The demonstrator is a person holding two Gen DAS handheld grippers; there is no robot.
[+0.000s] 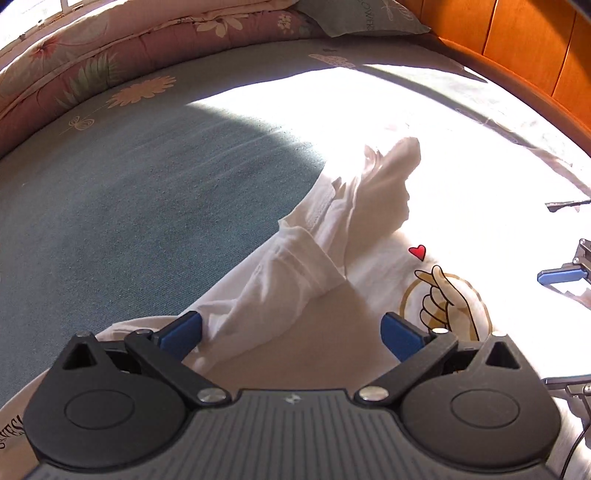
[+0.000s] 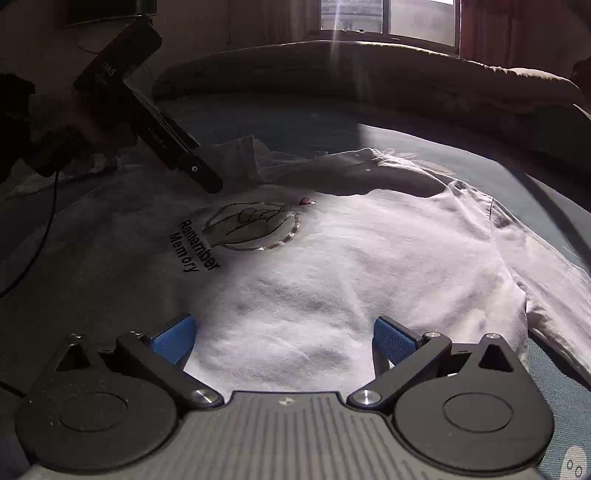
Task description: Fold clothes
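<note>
The white T-shirt (image 2: 332, 266) lies spread print-up on the bed (image 1: 129, 192) for folding, while the left hand-held gripper (image 1: 291, 332) straddles its bunched sleeve (image 1: 288, 266) and the right hand-held gripper (image 2: 284, 339) hovers over the hem, both with fingers apart and holding nothing.

Hard sunlight is thrown across the bed (image 1: 147, 192) in the left wrist view, and the shirt (image 1: 369, 206) is blown out to pure white glare. The right wrist view is underexposed and backlit by the window (image 2: 388, 20). Edges are bent by fisheye distortion.
</note>
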